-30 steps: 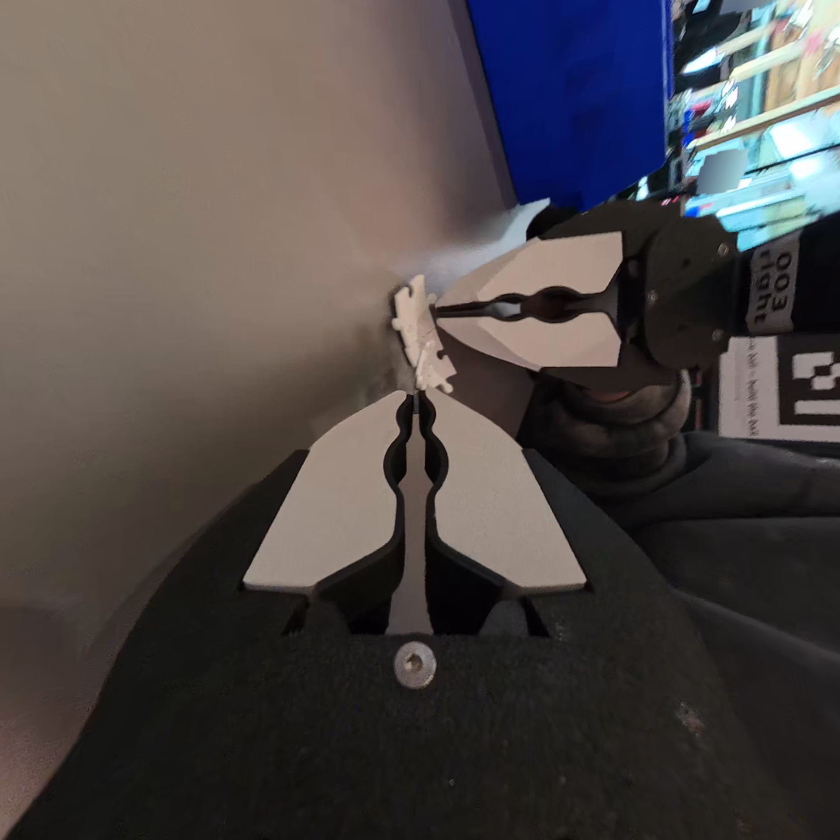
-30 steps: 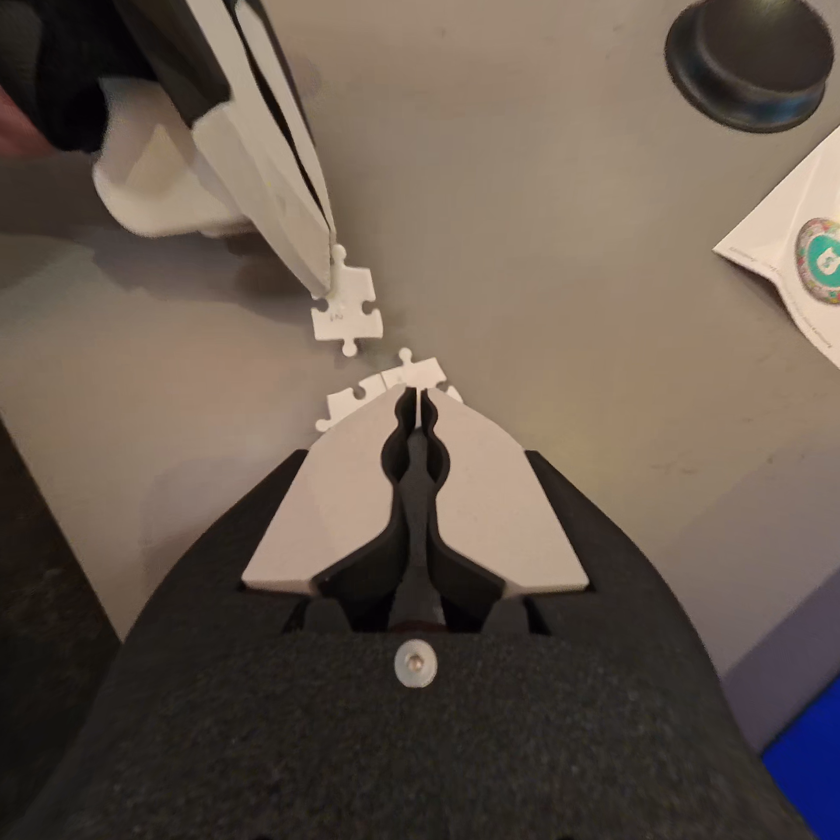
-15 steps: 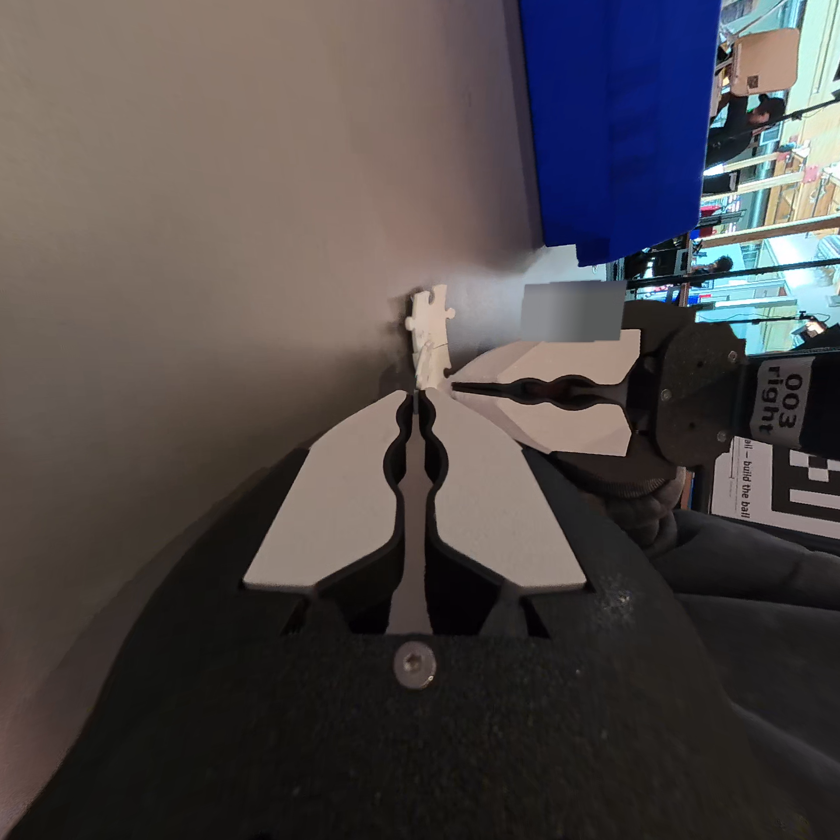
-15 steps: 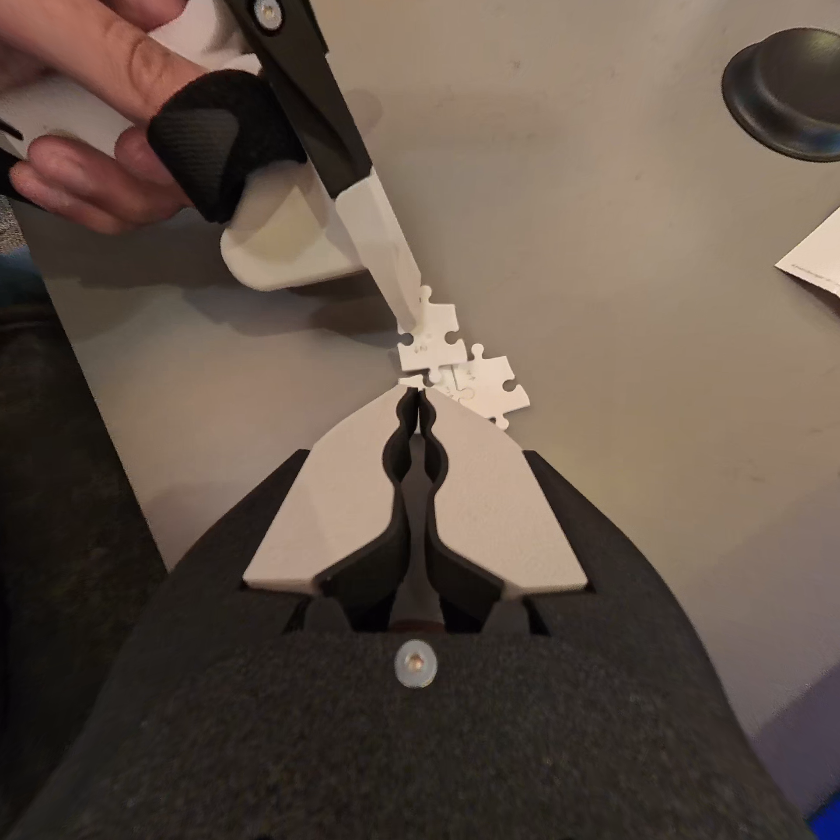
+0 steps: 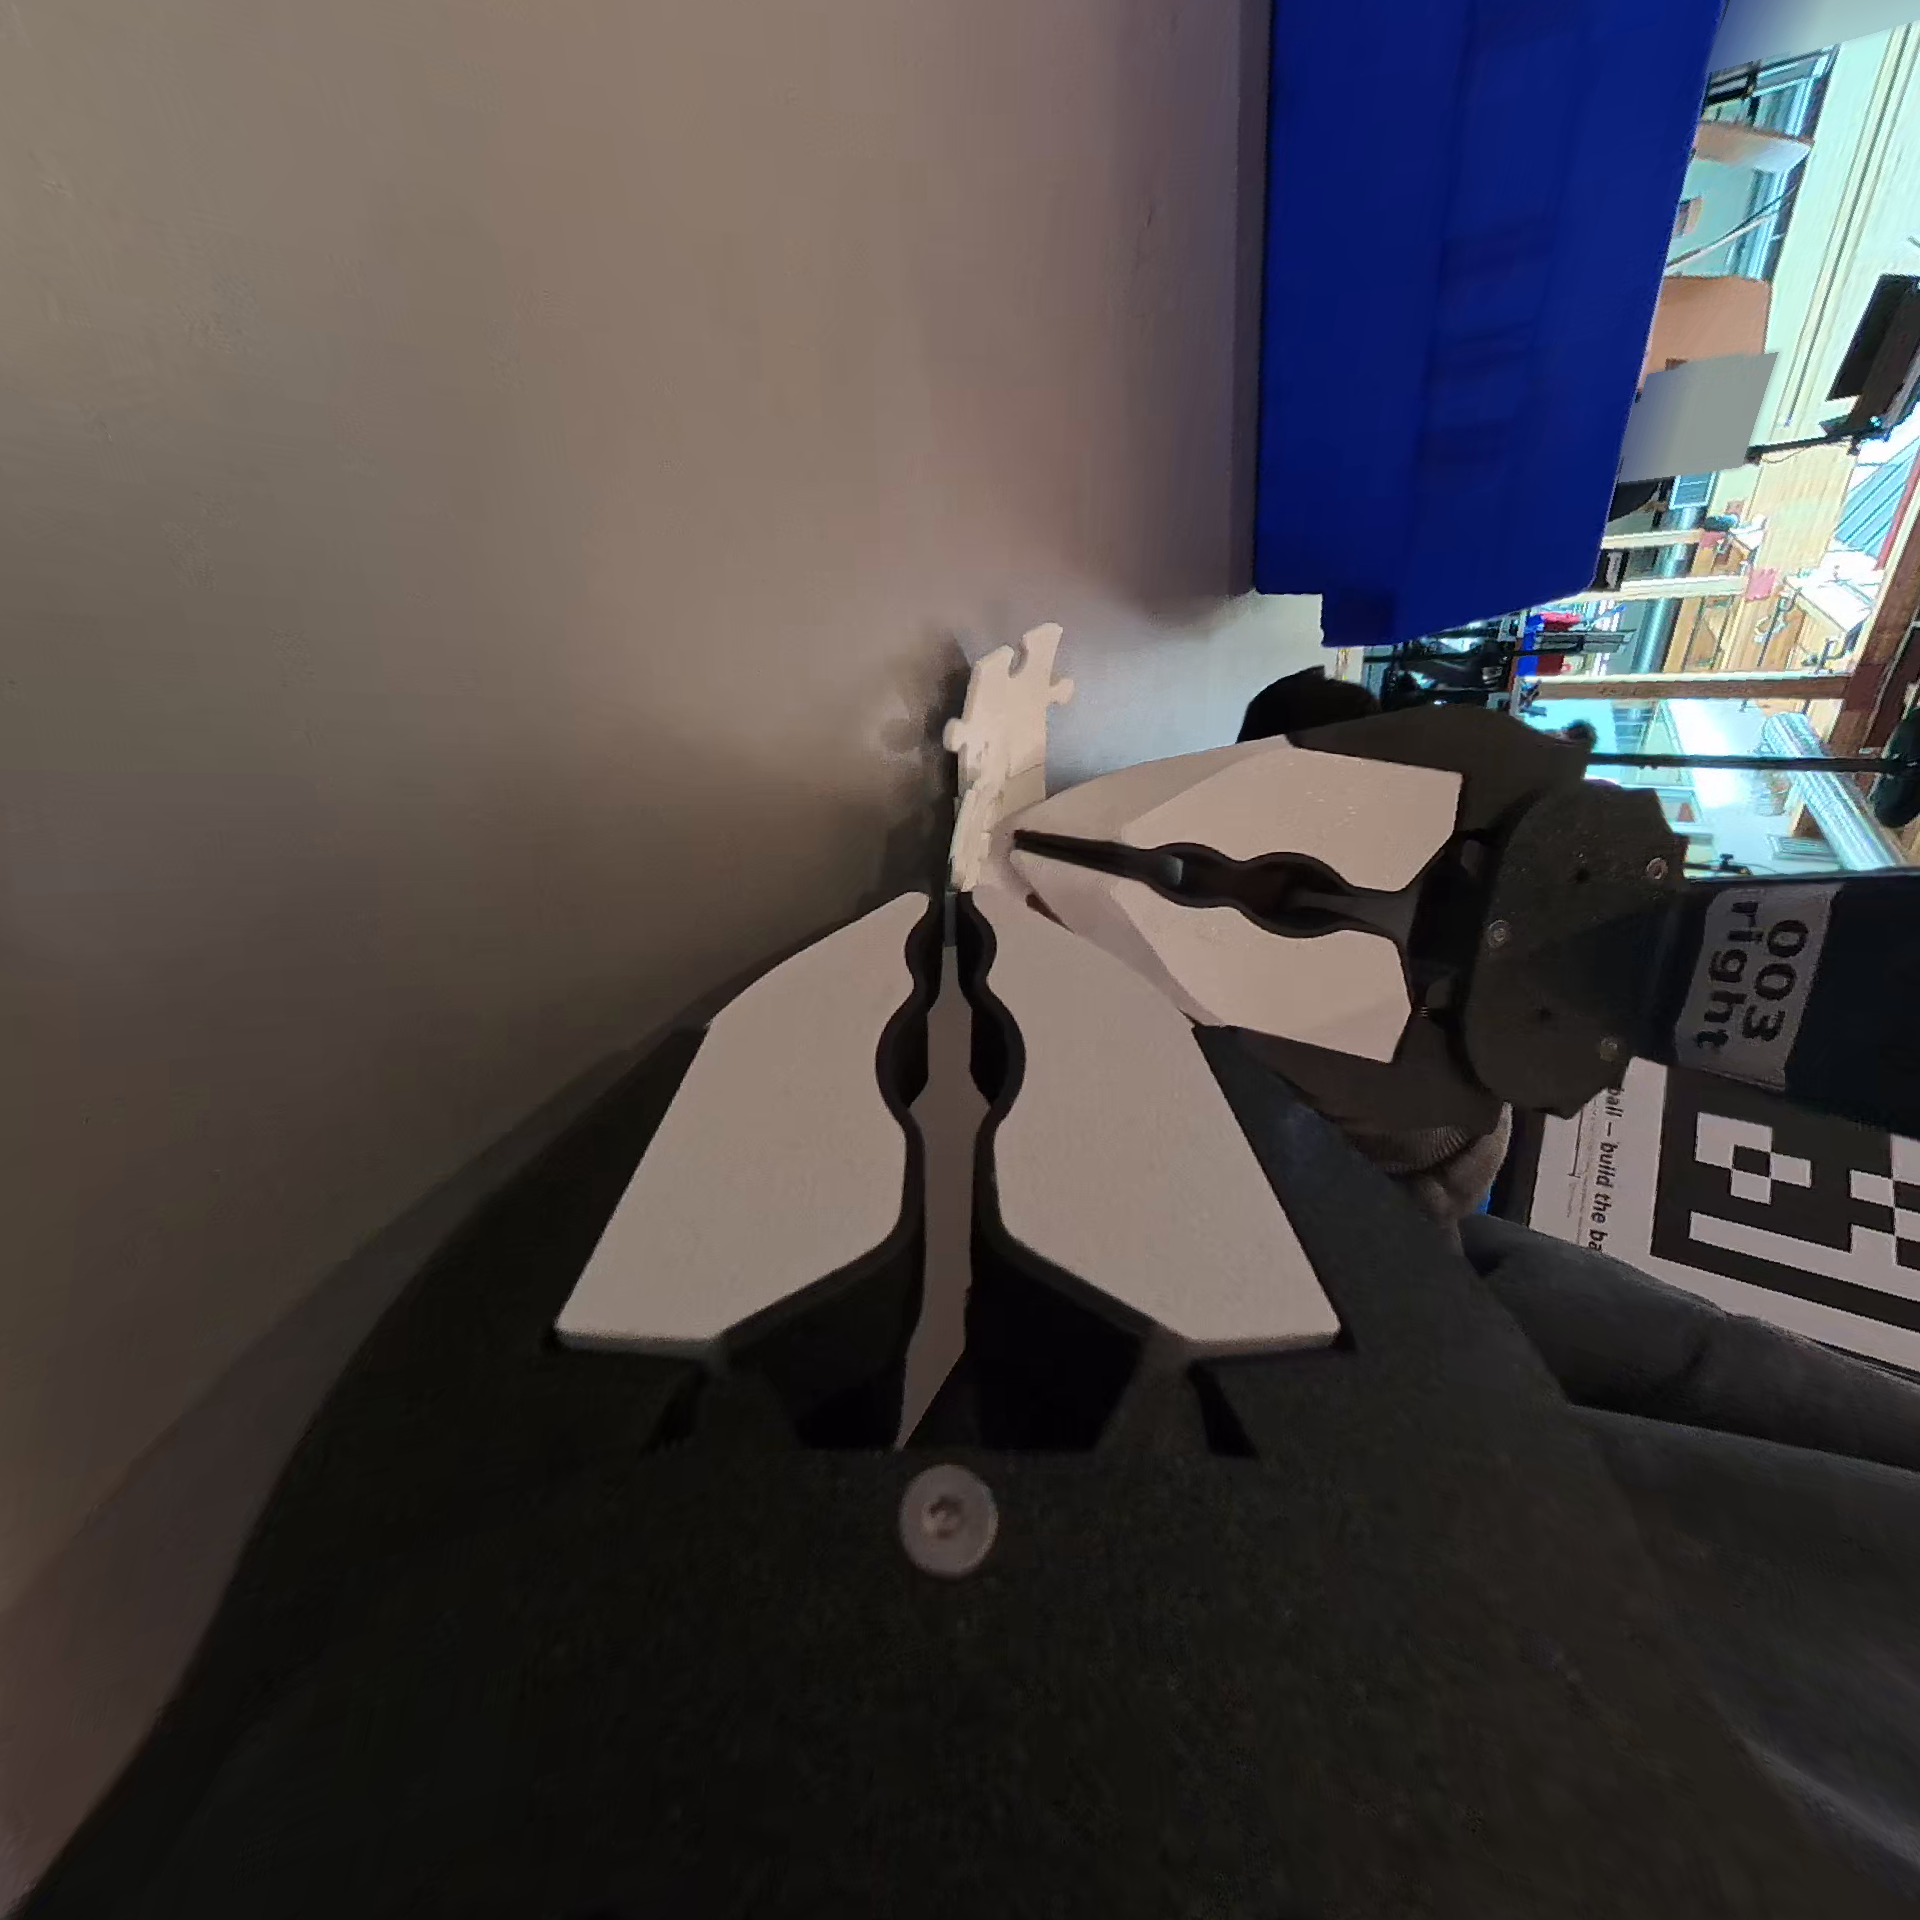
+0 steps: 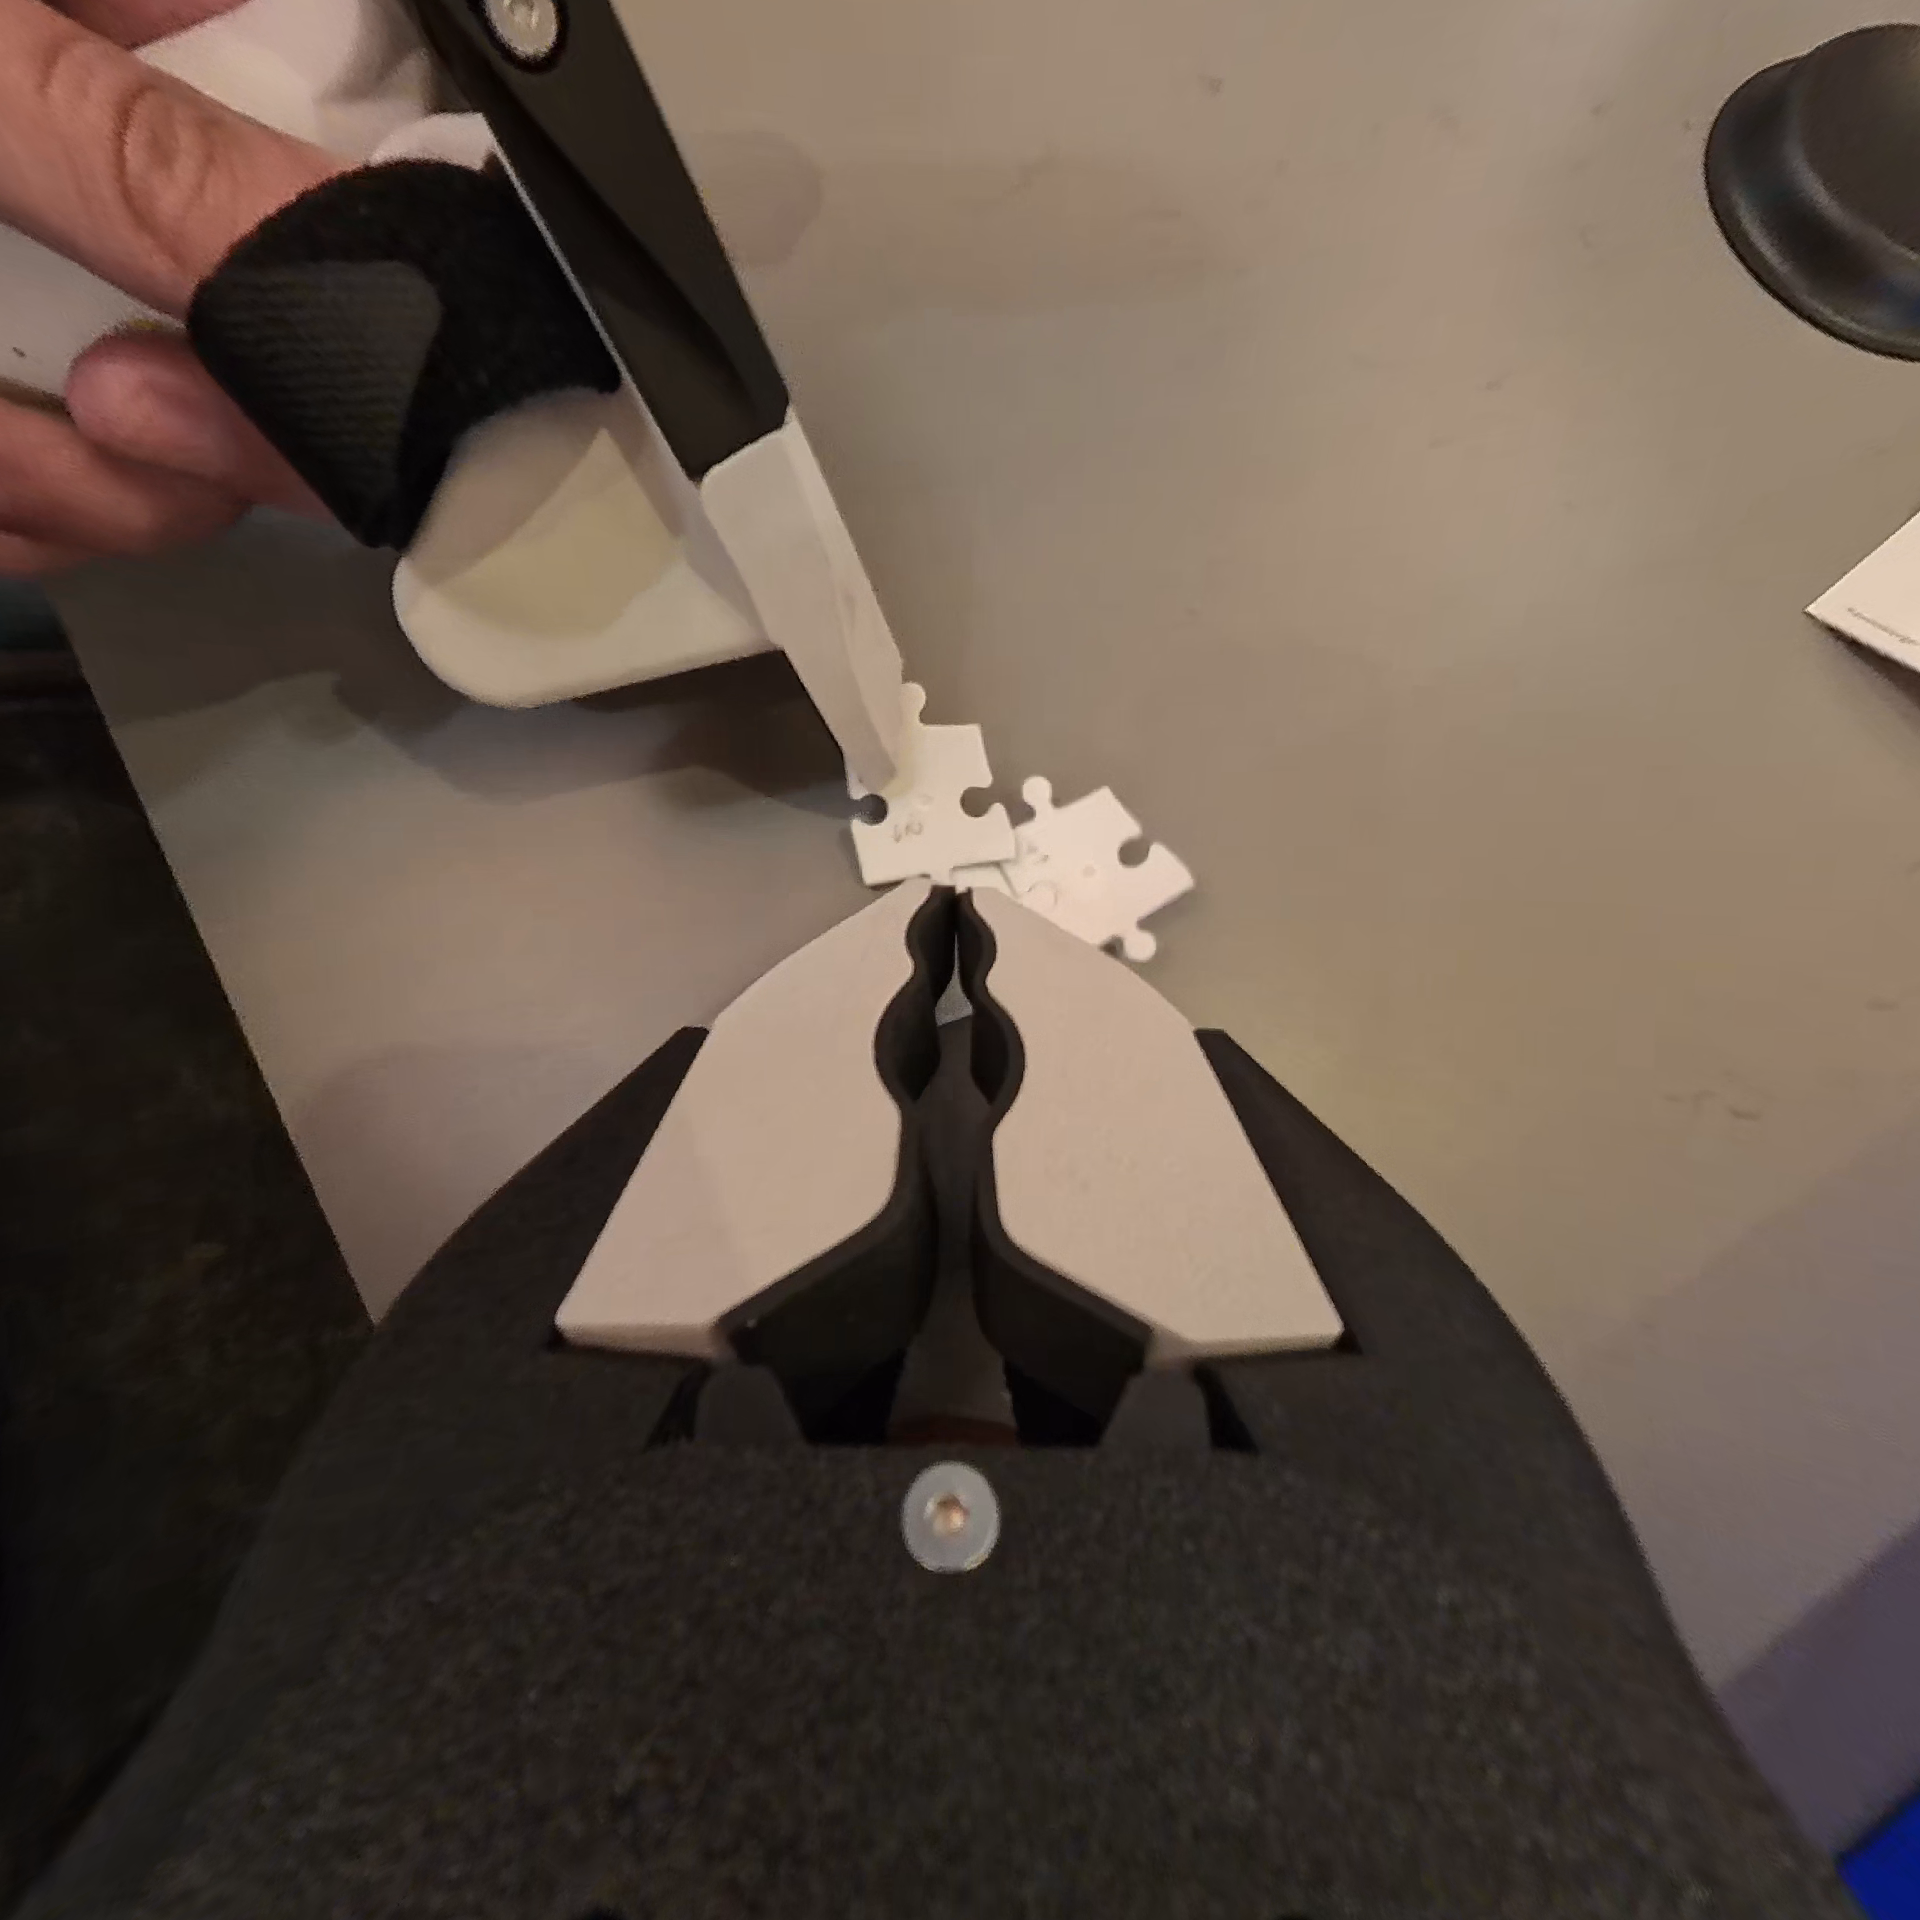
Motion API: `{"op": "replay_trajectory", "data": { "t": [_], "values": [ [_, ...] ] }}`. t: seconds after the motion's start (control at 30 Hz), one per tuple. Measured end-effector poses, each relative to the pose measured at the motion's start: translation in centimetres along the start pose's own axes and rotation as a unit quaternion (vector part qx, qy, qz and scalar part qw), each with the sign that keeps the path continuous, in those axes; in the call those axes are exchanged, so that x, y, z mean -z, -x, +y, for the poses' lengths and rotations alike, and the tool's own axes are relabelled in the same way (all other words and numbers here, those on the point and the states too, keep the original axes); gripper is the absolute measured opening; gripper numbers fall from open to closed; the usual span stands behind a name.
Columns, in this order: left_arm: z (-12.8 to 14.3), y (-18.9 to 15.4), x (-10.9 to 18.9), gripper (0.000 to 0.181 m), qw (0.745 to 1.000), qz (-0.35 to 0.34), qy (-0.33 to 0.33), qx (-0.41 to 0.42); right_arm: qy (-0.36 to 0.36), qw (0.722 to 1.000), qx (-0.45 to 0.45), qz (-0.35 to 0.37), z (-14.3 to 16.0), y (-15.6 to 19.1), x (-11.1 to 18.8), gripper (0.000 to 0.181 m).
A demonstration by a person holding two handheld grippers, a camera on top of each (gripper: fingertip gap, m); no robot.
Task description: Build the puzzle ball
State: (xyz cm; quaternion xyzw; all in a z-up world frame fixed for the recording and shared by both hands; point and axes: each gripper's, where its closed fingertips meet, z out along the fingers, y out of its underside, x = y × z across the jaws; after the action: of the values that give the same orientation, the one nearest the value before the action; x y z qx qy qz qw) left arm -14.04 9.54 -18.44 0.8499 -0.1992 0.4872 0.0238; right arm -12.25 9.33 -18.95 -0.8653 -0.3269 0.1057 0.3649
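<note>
**Two white puzzle pieces pinched tip to tip above the grey table**

Left gripper point(image 6: 878, 774): jaws drawn narrow, nipping the upper-left corner of one white puzzle piece point(image 6: 932, 821). A person's hand point(image 6: 114, 343) wraps the handle at the upper left of the right wrist view.

Right gripper point(image 6: 954, 906): jaws nearly together on the near edge of a second puzzle piece point(image 6: 1096, 873). This one lies just right of the first; the first piece's right edge overlaps it. Whether tab sits in notch, cannot tell.

Left wrist view: both pieces seen nearly edge-on, stacked ahead of the left tips point(image 5: 953, 902), the right gripper point(image 5: 1023, 842) coming in from the right.

Around: grey table point(image 6: 1299, 468) beneath. Black round knob point(image 6: 1829, 208) far right. Corner of a white card point(image 6: 1870, 613) at the right edge. Blue bin point(image 5: 1455, 312) beyond the table
</note>
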Motion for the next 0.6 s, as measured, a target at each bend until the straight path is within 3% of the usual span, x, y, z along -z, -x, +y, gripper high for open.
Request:
{"op": "replay_trajectory", "data": {
  "t": [0.6],
  "values": [
    [0.64, -0.50, 0.50, 0.005, 1.000, 0.029, 0.003, 0.011, 0.027, 0.999, 0.003, -0.023, -0.04, 0.31, -0.64, 0.000]
  ]
}}
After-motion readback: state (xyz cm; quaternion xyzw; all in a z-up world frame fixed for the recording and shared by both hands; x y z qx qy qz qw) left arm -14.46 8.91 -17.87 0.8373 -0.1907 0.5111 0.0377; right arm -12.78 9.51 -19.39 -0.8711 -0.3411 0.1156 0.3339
